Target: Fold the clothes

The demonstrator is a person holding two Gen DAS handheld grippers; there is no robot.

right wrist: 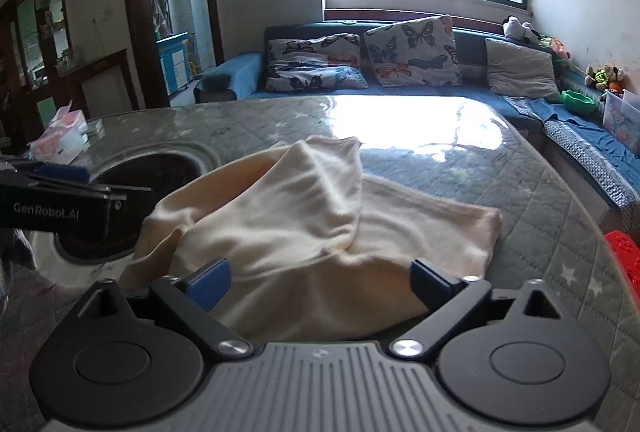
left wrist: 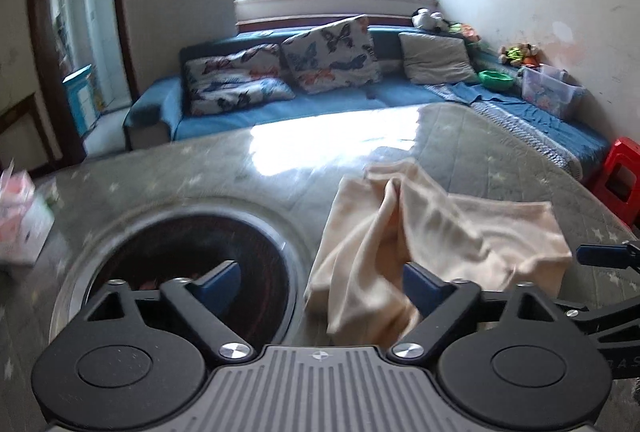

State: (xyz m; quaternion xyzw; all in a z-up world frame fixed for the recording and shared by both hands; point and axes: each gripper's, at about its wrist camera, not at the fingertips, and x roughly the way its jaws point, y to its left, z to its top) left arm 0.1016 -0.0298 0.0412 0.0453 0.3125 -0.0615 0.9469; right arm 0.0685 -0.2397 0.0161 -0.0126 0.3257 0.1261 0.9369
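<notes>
A cream-coloured garment [left wrist: 436,228] lies crumpled on the grey quilted table [left wrist: 200,168], with a raised fold running down its middle. My left gripper [left wrist: 320,284] is open at the garment's left near edge, holding nothing. In the right wrist view the garment [right wrist: 304,216] fills the middle, bunched into a peak. My right gripper [right wrist: 320,282] is open just above its near edge, with cloth between the spread fingers but not gripped. The left gripper's body [right wrist: 60,204] shows at the left there, and part of the right gripper [left wrist: 608,256] shows at the left wrist view's right edge.
A round dark recess [left wrist: 184,264] is set in the table left of the garment. A tissue pack [right wrist: 60,136] sits at the table's far left. A blue sofa with cushions [right wrist: 400,60] runs behind. A red stool [left wrist: 620,176] stands at the right.
</notes>
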